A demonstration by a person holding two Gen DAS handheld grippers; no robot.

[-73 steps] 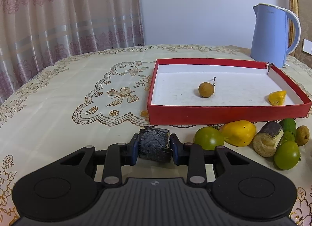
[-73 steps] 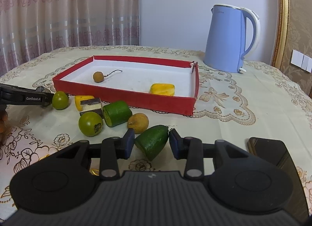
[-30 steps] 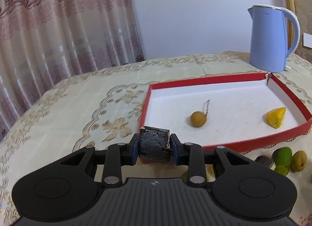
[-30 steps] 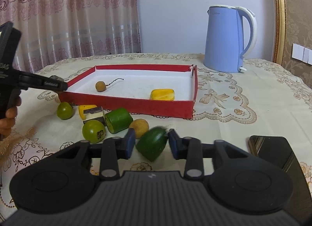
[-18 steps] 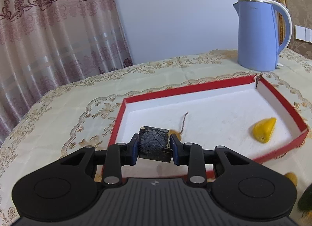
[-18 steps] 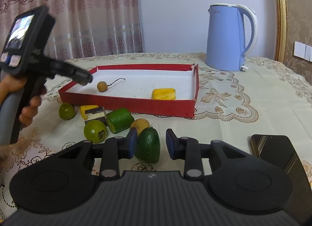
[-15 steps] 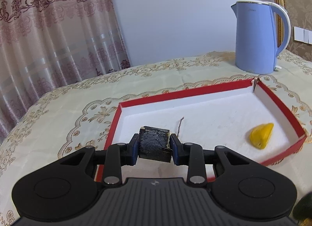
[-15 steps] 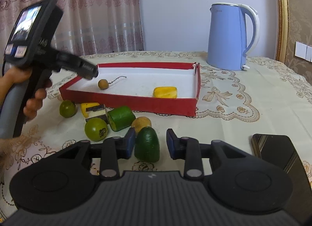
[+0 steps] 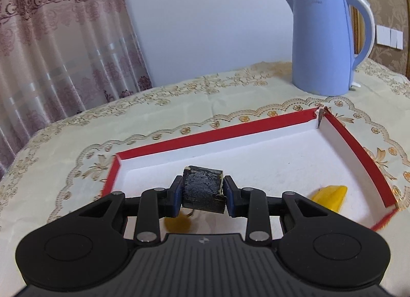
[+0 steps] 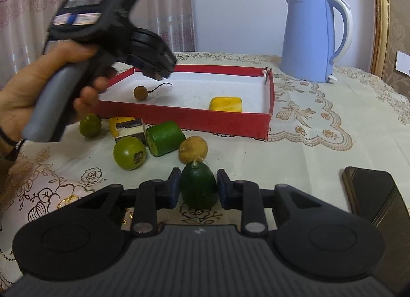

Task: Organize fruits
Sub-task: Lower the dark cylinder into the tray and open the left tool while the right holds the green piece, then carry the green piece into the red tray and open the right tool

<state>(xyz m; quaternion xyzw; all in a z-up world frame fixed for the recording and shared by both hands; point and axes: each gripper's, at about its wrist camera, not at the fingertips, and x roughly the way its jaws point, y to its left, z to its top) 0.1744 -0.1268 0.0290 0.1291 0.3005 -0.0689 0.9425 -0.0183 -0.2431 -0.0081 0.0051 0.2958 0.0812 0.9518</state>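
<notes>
My left gripper (image 9: 202, 194) is shut on a dark, rough-skinned block (image 9: 202, 190) and hovers over the near left part of the red tray (image 9: 358, 148). Inside the tray lie a brown longan (image 10: 140, 92), partly hidden under my left fingers in the left wrist view, and a yellow fruit piece (image 9: 330, 197). In the right wrist view a hand holds the left gripper (image 10: 161, 70) above the tray's left corner. My right gripper (image 10: 196, 189) has its jaws closing on an upright dark green fruit (image 10: 197, 188) on the tablecloth, and the pads touch its sides.
Loose fruit lies in front of the tray: two round green fruits (image 10: 129, 152), a cut green cylinder (image 10: 165, 138), a brown fruit (image 10: 192, 146) and a yellow-and-dark piece (image 10: 128, 127). A blue kettle (image 10: 312, 40) stands behind the tray. A phone (image 10: 371, 194) lies at right.
The left gripper has carried the dark block from in front of the tray over its rim to above the white floor. The green fruit has turned upright between the right jaws.
</notes>
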